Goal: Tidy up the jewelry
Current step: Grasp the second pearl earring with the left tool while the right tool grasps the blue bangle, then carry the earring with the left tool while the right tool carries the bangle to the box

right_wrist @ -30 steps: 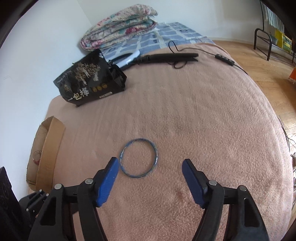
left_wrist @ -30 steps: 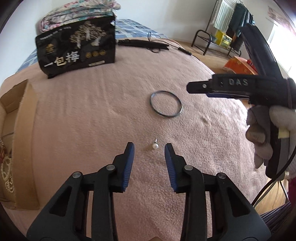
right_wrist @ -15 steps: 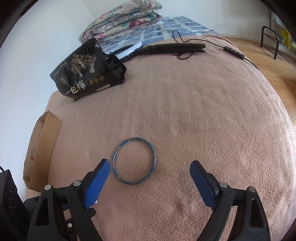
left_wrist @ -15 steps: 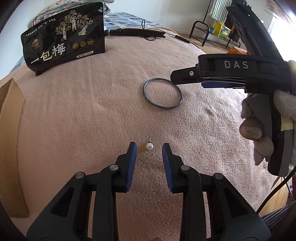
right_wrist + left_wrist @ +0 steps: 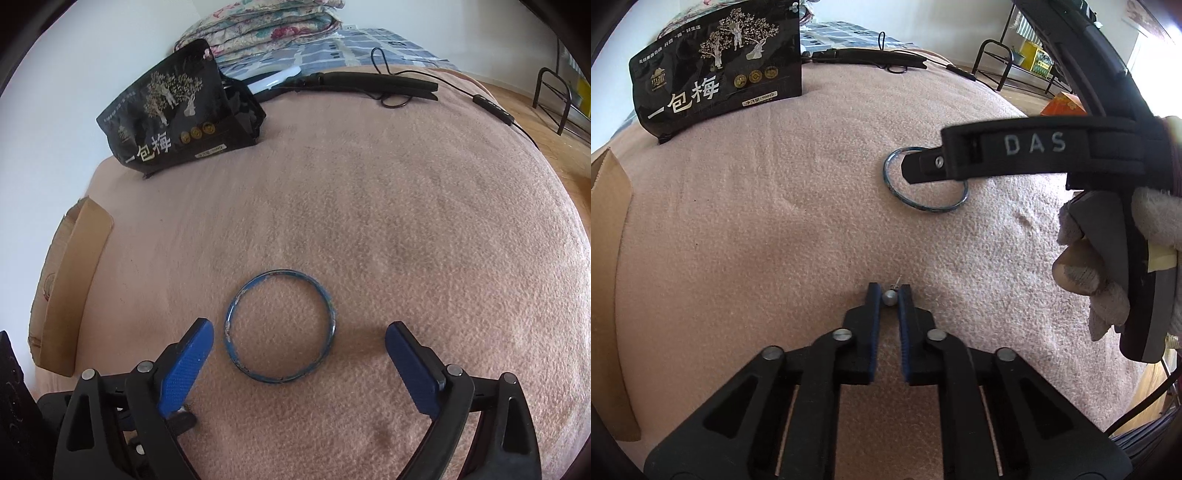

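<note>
A small pearl stud earring (image 5: 888,296) sits on the pink blanket between the tips of my left gripper (image 5: 888,295), whose blue pads are closed against it. A blue bangle (image 5: 279,329) lies flat on the blanket just ahead of my right gripper (image 5: 299,336), which is wide open and empty above it. In the left wrist view the bangle (image 5: 925,205) lies partly under the right gripper's black body (image 5: 1015,155). A cardboard box (image 5: 70,291) stands at the blanket's left edge.
A black snack bag (image 5: 716,70) stands at the back left. A black hair straightener with cable (image 5: 369,86) lies at the far edge, folded quilts (image 5: 266,26) behind it. A metal rack (image 5: 1015,62) stands on the floor at the right.
My left gripper has moved forward and closed its pads onto the pearl earring. My right gripper has lowered closer over the bangle and stayed open.
</note>
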`<state>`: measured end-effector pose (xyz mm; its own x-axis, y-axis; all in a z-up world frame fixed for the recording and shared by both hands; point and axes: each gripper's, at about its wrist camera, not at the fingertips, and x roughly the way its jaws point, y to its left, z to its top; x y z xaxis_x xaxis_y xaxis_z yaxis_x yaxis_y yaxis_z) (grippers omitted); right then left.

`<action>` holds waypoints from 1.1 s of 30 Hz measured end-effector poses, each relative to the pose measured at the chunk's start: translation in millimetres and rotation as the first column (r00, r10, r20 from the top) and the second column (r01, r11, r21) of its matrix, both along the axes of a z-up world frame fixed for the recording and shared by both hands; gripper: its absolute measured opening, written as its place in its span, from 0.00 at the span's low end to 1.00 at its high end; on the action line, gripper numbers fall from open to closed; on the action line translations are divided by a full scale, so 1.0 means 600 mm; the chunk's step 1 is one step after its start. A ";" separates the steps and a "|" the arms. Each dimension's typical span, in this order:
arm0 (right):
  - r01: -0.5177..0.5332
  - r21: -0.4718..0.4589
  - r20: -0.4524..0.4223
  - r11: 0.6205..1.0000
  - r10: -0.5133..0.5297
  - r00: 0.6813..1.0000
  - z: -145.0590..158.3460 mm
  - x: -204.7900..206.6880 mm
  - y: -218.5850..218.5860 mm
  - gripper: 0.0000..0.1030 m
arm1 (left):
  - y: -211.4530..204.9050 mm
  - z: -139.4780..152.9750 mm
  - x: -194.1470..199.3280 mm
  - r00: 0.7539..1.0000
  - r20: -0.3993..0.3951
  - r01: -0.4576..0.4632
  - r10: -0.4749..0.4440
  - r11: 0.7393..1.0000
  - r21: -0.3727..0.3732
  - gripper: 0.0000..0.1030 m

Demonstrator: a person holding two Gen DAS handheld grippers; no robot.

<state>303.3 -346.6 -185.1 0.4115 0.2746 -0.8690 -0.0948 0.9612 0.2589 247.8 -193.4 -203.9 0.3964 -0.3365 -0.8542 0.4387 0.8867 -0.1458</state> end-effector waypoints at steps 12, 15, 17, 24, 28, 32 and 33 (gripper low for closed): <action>-0.083 -0.168 0.006 0.982 0.086 0.996 -0.015 0.000 0.040 0.94 | 0.010 0.001 -0.010 1.000 0.013 0.000 0.000 1.000 0.016 0.07; -0.112 -0.230 0.011 0.967 0.117 0.993 -0.020 -0.003 0.053 0.91 | 0.013 0.001 -0.013 1.000 0.014 -0.001 0.001 1.000 0.019 0.06; -0.116 -0.236 0.014 0.965 0.123 0.992 -0.018 -0.006 0.054 0.86 | 0.014 0.000 -0.015 1.000 0.016 -0.001 0.001 1.000 0.021 0.06; -0.118 -0.234 0.028 0.965 0.128 0.991 -0.008 -0.012 0.057 0.70 | 0.024 0.004 -0.022 1.000 0.021 -0.013 0.013 1.000 0.022 0.06; -0.114 -0.235 0.034 0.965 0.126 0.991 -0.001 -0.016 0.057 0.70 | 0.030 0.017 -0.023 0.999 0.034 -0.022 0.022 1.000 0.012 0.06; -0.091 -0.222 0.052 0.971 0.105 0.993 0.016 -0.024 0.048 0.70 | 0.040 0.037 -0.027 0.998 0.052 -0.032 0.032 0.999 -0.008 0.06; -0.086 -0.215 0.058 0.973 0.101 0.993 0.021 -0.027 0.046 0.70 | 0.043 0.042 -0.030 0.998 0.059 -0.033 0.033 0.999 -0.011 0.06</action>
